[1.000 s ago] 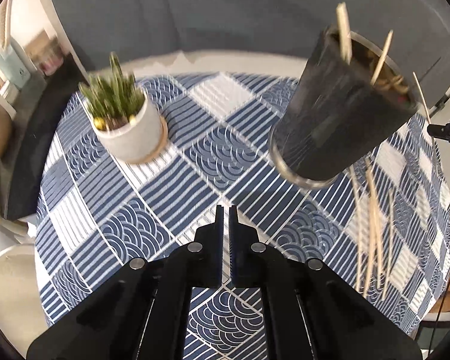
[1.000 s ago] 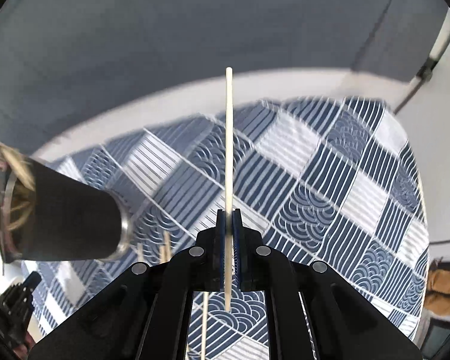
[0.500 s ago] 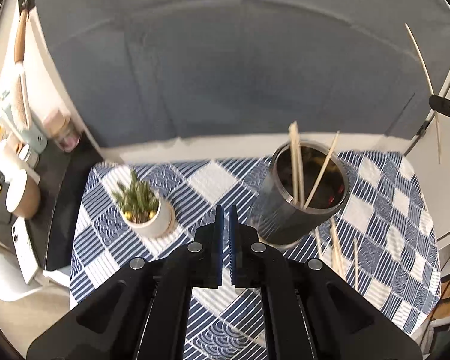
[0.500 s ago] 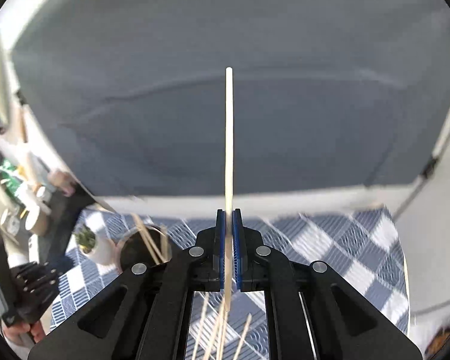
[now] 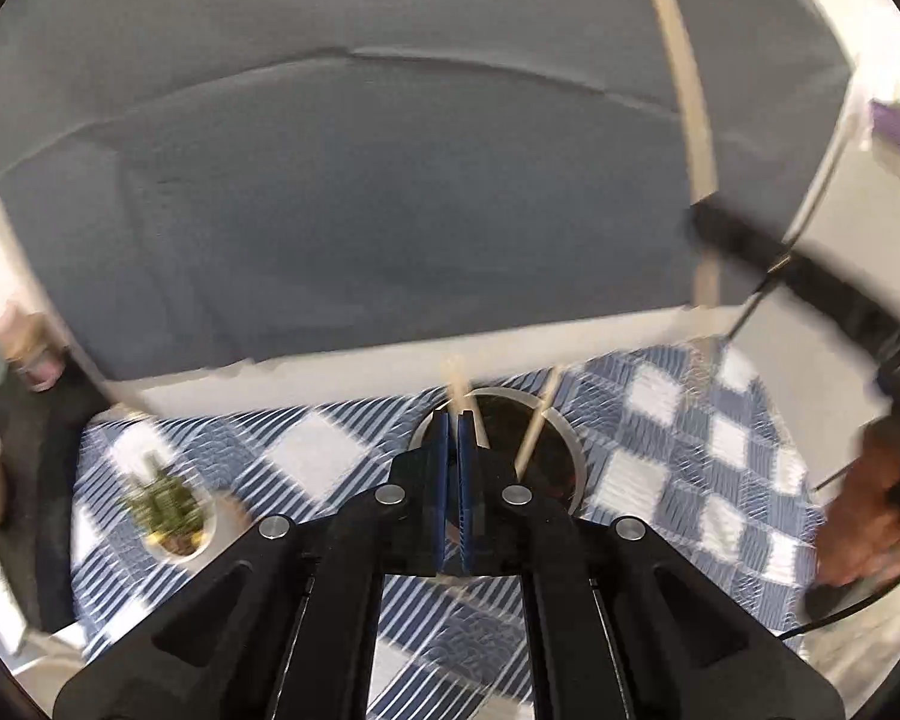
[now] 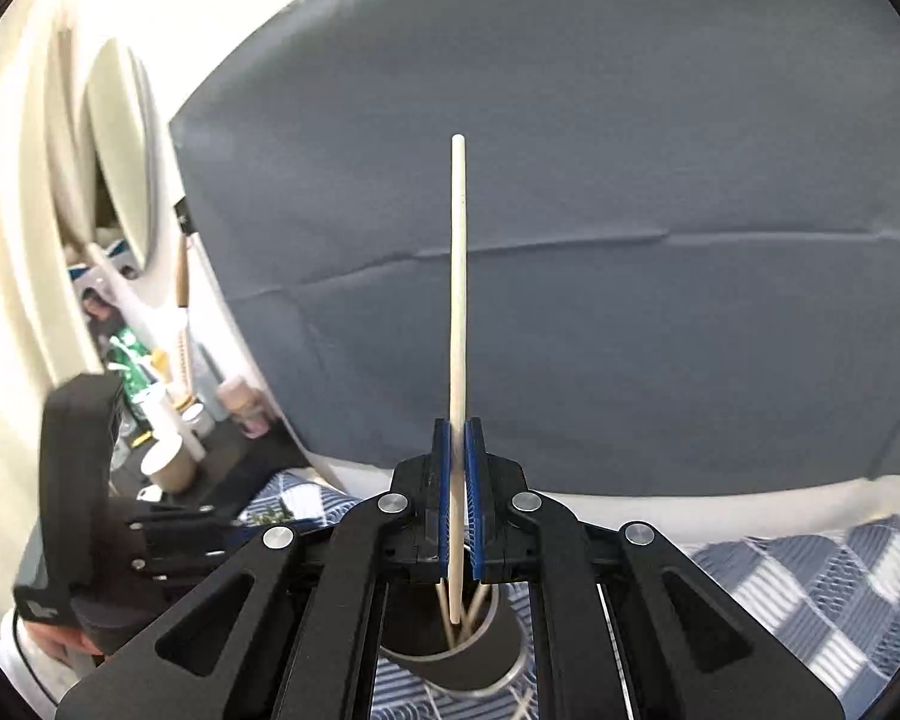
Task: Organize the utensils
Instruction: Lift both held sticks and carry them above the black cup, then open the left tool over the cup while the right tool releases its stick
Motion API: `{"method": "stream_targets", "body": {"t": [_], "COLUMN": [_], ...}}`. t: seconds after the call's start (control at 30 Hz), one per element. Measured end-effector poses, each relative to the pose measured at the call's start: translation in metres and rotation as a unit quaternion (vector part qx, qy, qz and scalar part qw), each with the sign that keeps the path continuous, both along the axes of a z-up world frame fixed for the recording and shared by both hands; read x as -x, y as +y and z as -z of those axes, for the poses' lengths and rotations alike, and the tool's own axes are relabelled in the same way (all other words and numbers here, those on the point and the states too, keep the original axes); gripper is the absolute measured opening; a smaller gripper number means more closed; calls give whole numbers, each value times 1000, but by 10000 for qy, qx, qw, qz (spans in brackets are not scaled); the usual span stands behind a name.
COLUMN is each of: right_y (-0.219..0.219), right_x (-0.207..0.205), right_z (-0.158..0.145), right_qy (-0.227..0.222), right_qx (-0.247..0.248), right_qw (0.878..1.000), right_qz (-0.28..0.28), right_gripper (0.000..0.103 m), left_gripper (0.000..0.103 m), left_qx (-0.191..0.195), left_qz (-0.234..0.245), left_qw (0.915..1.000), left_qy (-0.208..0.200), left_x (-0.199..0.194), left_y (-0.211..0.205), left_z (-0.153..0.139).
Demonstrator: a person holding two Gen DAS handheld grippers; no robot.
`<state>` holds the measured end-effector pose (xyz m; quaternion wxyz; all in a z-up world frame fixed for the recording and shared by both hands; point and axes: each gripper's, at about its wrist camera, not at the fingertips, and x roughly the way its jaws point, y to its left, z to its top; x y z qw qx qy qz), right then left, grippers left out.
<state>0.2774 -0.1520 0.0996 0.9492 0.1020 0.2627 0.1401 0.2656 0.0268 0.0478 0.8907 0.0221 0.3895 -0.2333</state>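
Inspection found the right hand-held gripper clamped on a single pale chopstick, held upright, its lower tip hanging at or just inside the mouth of the dark cylindrical holder; whether the tip touched the bottom could not be told. At least two other chopsticks stood in that holder already, leaning against its rim. In the left wrist view the same holder stood on the blue-and-white patterned cloth of the surface, toward the far edge, with two sticks rising from it. The left hand-held gripper hovered near the holder with its jaws drawn almost together and nothing between them. A small potted plant sat well apart from the holder, at the left of the surface. That view was blurred, so fine detail was unreliable. At the bottom edge of the right wrist view, pale stick ends appeared on the cloth just beside the holder's base; these were judged to be loose chopsticks not yet collected, though their number could not be counted. Assessment: the task was partly done, with some chopsticks stowed, one held over the holder and not released, and some loose ones left to gather.
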Motion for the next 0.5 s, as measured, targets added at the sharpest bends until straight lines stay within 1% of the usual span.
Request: {"method": "stream_targets", "body": {"t": [0.2, 0.33, 0.43, 0.47, 0.5], "right_y": [9, 10, 12, 13, 14], "right_x": [-9, -13, -10, -9, -8], "right_z": [43, 72, 90, 95, 99], "right_qy": [-238, -327, -330, -316, -286], "right_qx": [-255, -541, -517, -504, -499], "right_qw": [9991, 9974, 9975, 9976, 9977], "right_qz": [-240, -342, -347, -352, -354], "right_gripper": [5, 5, 5, 5, 5], "left_gripper": [4, 4, 4, 9, 23], "left_qx": [558, 647, 726, 768, 768], "left_qz": [-38, -52, -71, -56, -67], "left_qw": [9980, 9965, 9955, 9950, 9948], "left_qy": [-291, -529, -613, -629, -665], "left_x": [-7, -7, -5, -3, -1], "left_y": [8, 10, 11, 12, 13], "left_z": [13, 25, 39, 43, 46]}}
